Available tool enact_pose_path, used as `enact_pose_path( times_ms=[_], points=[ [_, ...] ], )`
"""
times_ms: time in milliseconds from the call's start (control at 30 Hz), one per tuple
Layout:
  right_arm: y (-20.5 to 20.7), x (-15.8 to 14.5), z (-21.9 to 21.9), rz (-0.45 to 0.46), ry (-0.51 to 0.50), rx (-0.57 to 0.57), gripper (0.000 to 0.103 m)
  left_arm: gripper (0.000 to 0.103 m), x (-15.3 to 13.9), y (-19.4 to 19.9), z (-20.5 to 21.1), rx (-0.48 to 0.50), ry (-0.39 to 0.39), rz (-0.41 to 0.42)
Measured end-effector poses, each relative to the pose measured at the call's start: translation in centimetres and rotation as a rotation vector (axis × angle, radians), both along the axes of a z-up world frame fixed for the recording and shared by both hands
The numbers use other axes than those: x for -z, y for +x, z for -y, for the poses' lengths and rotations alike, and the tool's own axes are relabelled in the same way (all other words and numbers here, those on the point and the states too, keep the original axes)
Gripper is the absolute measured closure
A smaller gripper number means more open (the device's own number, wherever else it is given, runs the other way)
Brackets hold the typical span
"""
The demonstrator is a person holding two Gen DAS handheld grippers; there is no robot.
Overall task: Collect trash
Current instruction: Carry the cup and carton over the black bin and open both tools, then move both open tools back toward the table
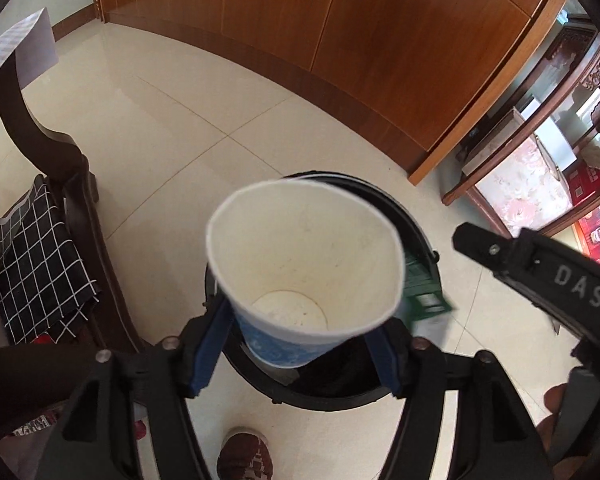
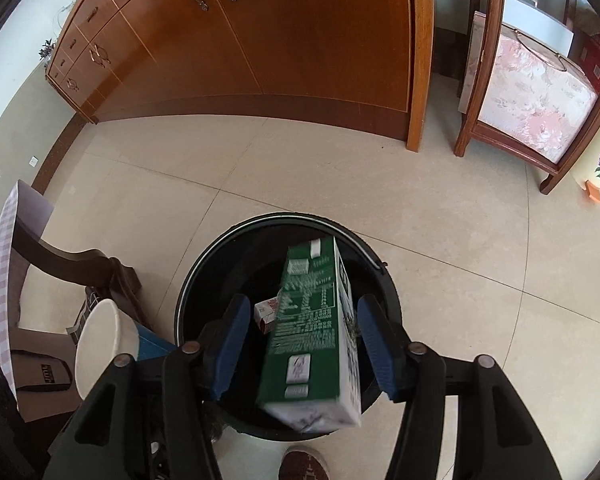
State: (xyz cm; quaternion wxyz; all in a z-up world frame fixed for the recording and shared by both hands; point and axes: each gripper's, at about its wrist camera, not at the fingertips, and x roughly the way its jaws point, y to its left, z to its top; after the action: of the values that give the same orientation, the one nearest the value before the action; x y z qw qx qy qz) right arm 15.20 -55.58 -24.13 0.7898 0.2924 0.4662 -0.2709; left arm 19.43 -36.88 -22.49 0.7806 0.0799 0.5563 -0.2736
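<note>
A white paper cup (image 1: 300, 256) with a blue printed side sits mouth-up between the blue pads (image 1: 210, 348) of my left gripper (image 1: 300, 324), above the black trash bin (image 1: 412, 224). The left pad touches its side and a sliver of gap shows at the right pad. My right gripper (image 2: 304, 308) stands open over the bin (image 2: 204, 272). A green and white drink carton (image 2: 312, 344), its lower end blurred, hangs loose between the pads with a clear gap on its left. A small red and white carton (image 2: 266, 314) lies inside the bin. The cup (image 2: 104, 344) shows at the left of the right wrist view.
A wooden cabinet (image 2: 260, 40) runs along the back. A dark wooden chair (image 1: 60, 168) with a black checked cloth (image 1: 40, 264) stands left of the bin. A floral cushioned box in a wooden frame (image 2: 536, 96) is at the right. A person's shoe (image 2: 304, 464) is near the bin.
</note>
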Motion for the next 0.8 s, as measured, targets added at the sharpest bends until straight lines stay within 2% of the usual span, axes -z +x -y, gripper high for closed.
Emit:
enact_pose_path(
  times_ms=[167,400,600,733,800],
  points=[
    [-1.1,-1.1,0.4,0.037,-0.039,0.038,0.043,0.033,-1.2,-0.5,-0.1,0.009,0.007,0.048],
    [-2.3,-2.3,0.2,0.069,-0.026,0.055,0.043,0.033,-5.5,-1.4,-1.7,-0.017,-0.012,0.173],
    [-3.2,-3.8,-1.2,0.086,-0.029,0.045,0.043,0.033,-8.7,-1.7,-3.6,-0.017,-0.063,0.196],
    [-4.4,-5.0,-2.8,0.112,-0.020,0.046,0.036,0.033,-10.7,-2.2,-5.2,-0.026,-0.092,0.215],
    [-4.9,-5.9,-3.7,0.129,-0.014,0.039,0.035,0.033,-11.6,-2.4,-6.0,-0.032,-0.108,0.224]
  ],
)
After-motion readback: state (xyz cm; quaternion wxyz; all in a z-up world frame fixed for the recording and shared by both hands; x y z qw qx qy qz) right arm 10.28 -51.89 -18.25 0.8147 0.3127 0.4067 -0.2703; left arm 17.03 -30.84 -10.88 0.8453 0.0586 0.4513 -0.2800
